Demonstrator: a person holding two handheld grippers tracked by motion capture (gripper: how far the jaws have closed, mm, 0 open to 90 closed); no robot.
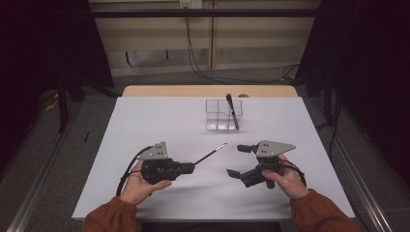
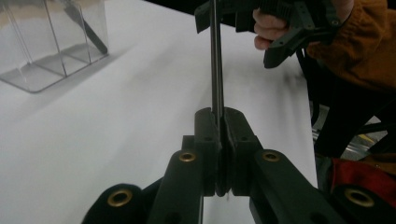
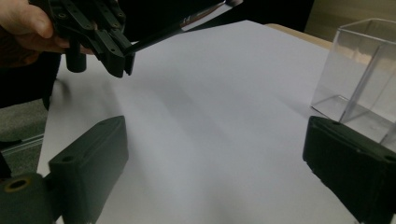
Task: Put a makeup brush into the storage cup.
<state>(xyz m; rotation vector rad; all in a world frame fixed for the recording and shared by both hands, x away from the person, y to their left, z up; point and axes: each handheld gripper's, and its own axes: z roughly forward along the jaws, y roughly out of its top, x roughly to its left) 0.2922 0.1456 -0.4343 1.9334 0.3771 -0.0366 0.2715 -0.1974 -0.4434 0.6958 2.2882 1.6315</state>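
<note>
My left gripper (image 1: 191,167) is shut on the end of a thin black stick (image 1: 211,154). The stick slants up and to the right above the table and ends in a pale tip. In the left gripper view the pads (image 2: 208,126) pinch the stick (image 2: 216,70), which runs straight ahead. My right gripper (image 1: 240,160) is held to the right of the stick's tip, open wide with nothing between its jaws. From the right gripper view (image 3: 215,158), the left gripper (image 3: 100,32) with the stick (image 3: 173,30) is at the upper left.
A clear plastic organizer (image 1: 215,115) with several compartments stands at the table's far middle, and a second dark stick (image 1: 232,111) leans in its right side. The organizer also appears in the gripper views (image 2: 46,42) (image 3: 364,70). White table surface (image 1: 159,121) surrounds it.
</note>
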